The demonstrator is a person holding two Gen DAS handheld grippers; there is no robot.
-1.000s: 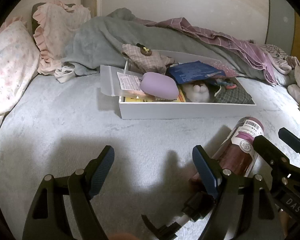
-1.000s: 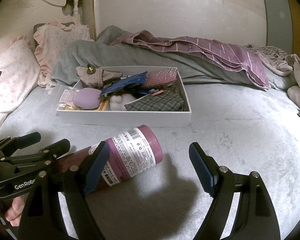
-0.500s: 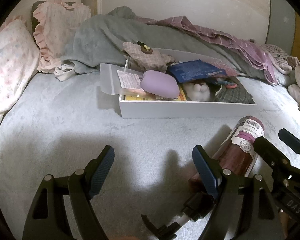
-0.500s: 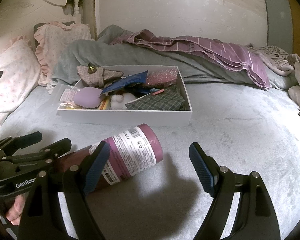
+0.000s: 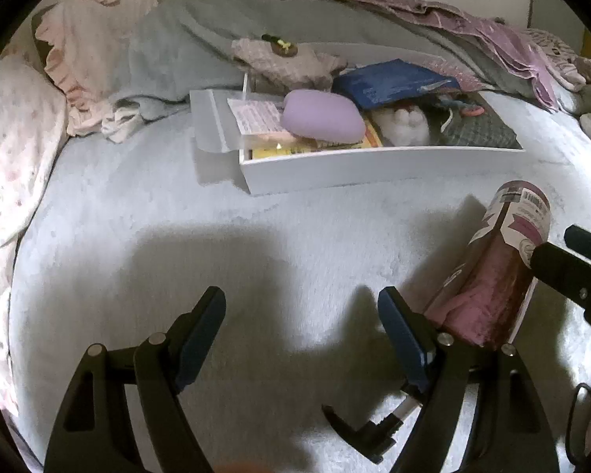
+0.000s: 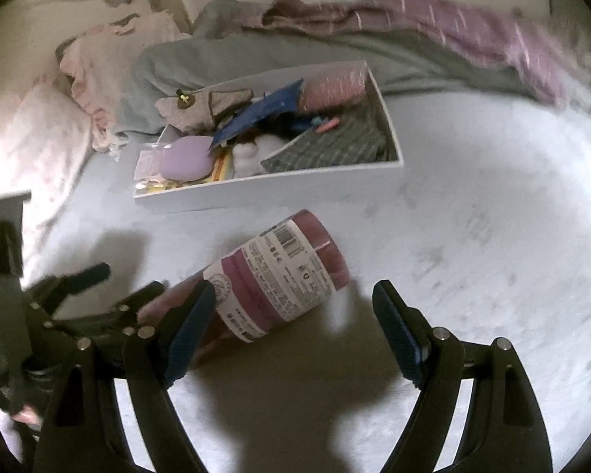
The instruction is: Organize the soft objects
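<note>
A white box (image 6: 279, 189) sits on the grey bedspread (image 6: 472, 256) and serves as the landmark. Inside it lie a lilac pouch (image 5: 322, 115) at its near left end, a blue packet (image 5: 390, 83) behind that, a white plush (image 5: 404, 128) in the middle, a checked cloth (image 6: 335, 149) at its right end and a pink roll (image 6: 331, 86) at its far right corner. A patchwork toy (image 6: 201, 108) rests on the box's far left rim, and a clear sleeve (image 5: 216, 122) with a printed label sticks out over its left edge.

In front of the box, apart from it, a maroon tube (image 6: 279, 276) lies on its side on the bedspread, its capped end pointing toward the box, with pink fabric showing inside through its clear wall.

The left gripper (image 5: 301, 329) hangs low over the bedspread, in front of the box and left of the tube; its fingers are spread wide with nothing between them. The right gripper (image 6: 291, 327) is also in front of the box, fingers spread wide, with the tube's lower part running behind its left finger (image 6: 187, 331); contact cannot be told.

Behind the box lie a grey blanket (image 6: 256, 43) and a purple striped cloth (image 6: 433, 23). Left of the box sit frilled pink pillows (image 5: 90, 47).
</note>
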